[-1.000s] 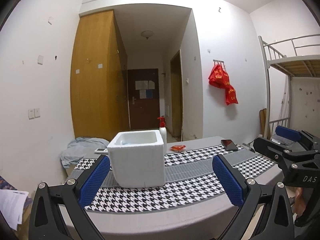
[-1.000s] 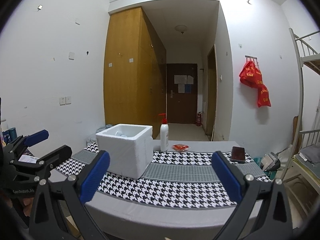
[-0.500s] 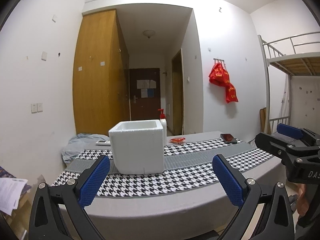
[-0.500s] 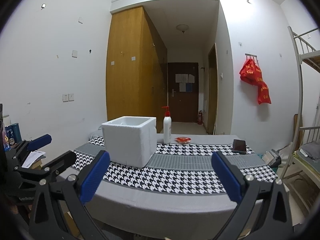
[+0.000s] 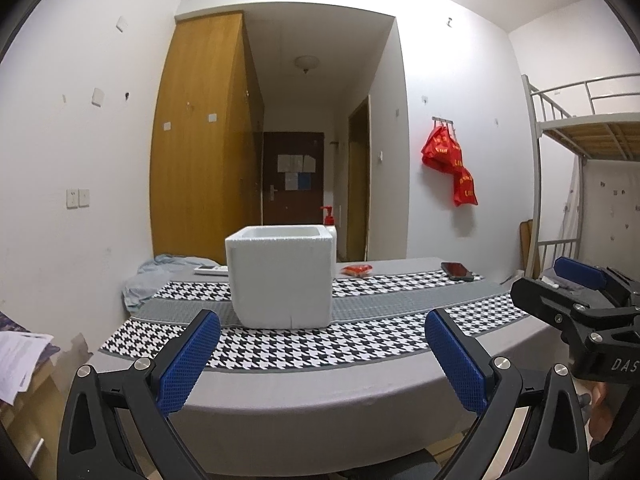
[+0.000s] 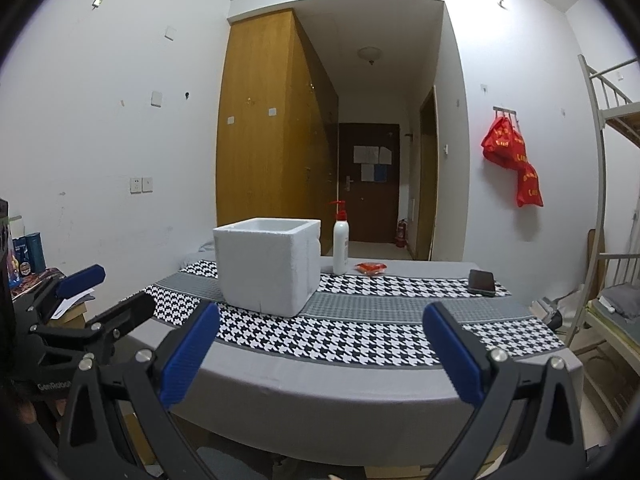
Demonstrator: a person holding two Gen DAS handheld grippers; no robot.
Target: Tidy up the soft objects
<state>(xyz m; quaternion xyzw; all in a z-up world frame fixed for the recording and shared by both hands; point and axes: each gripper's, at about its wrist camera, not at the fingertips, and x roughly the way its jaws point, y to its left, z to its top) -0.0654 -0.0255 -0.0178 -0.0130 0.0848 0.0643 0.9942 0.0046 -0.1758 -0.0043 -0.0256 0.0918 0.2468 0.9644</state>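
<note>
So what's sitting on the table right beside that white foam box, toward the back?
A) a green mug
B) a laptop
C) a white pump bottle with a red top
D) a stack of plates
C: in the right wrist view a white pump bottle with a red top stands upright just past the white foam box on the table.

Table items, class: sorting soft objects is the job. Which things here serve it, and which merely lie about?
Belongs to the job:
white foam box
crumpled blue cloth
left gripper, open
right gripper, open

Lying about:
pump bottle
red packet
phone
</note>
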